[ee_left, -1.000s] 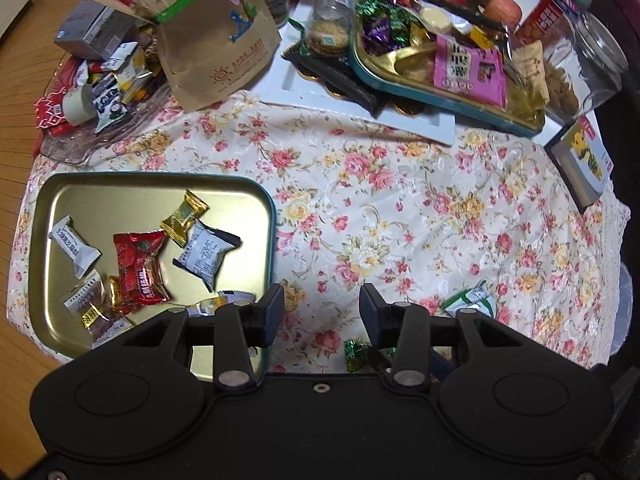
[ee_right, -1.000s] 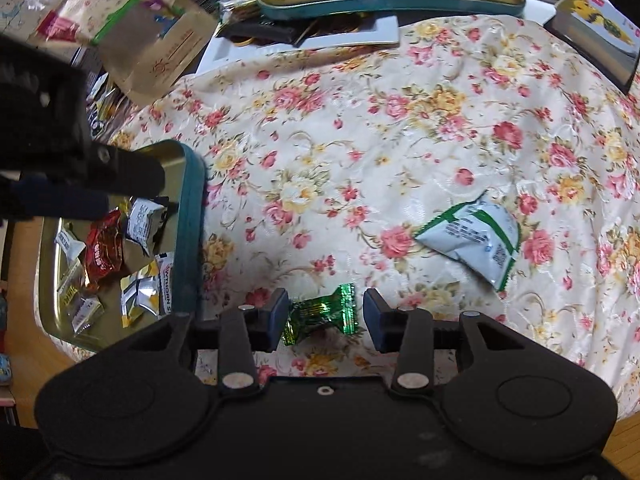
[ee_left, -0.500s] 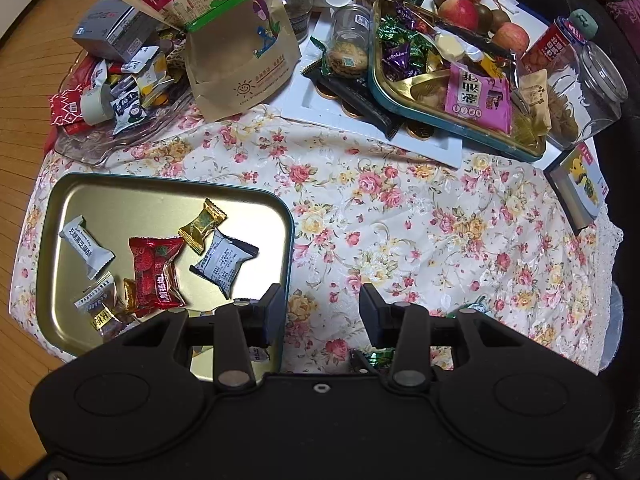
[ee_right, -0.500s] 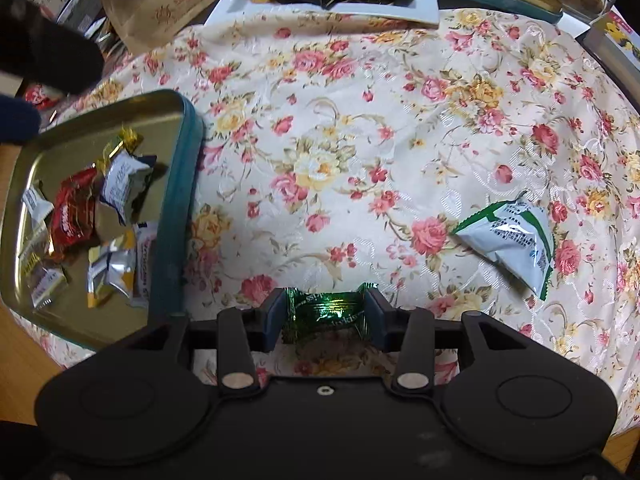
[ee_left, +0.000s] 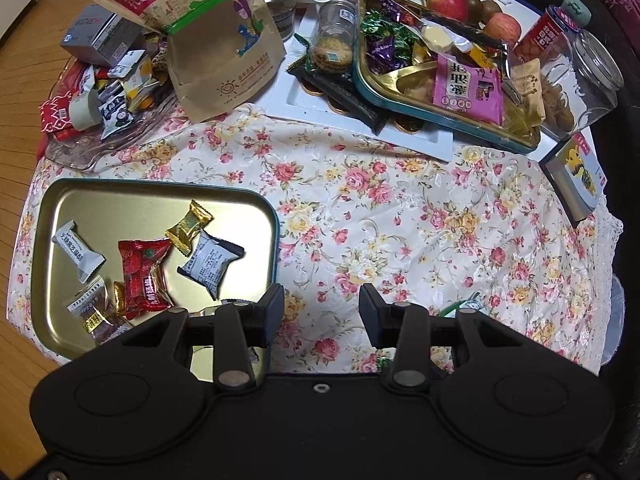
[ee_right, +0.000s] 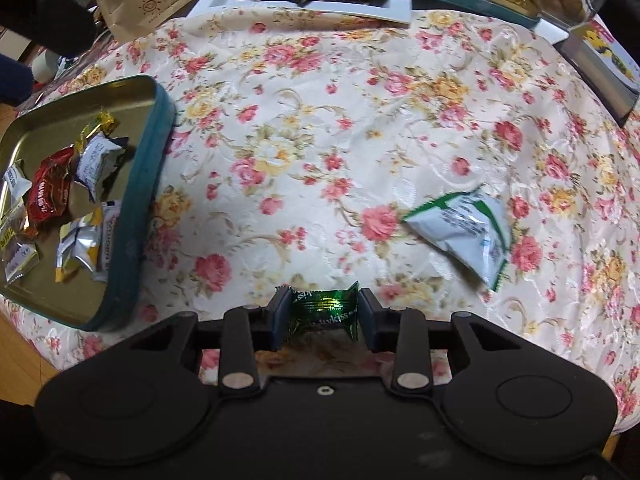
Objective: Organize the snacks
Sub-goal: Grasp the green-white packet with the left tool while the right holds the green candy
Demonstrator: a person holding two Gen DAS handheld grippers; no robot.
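A floral tablecloth [ee_right: 320, 128] covers the table, crowded at its far edge with bags, jars and a divided tray of sweets. Near the person's left sits a gold tin tray [ee_right: 132, 208] with a teal rim, holding several wrapped snacks. A white and green packet [ee_right: 464, 232] lies loose on the cloth to the right, well apart from the tray.

The right gripper [ee_right: 322, 314] pinches a green foil candy [ee_right: 324, 312] between its fingers, above the cloth and beside the tray's near corner. The left gripper [ee_left: 321, 312] hangs spread and empty over the tray's right edge.

The likely risks: the slick, crinkled foil may slip from the pinch on the way over, or the candy may be let go too soon, striking the raised rim and bouncing back onto the cloth. The two grippers could also bump, since the left one sits close to the drop spot.
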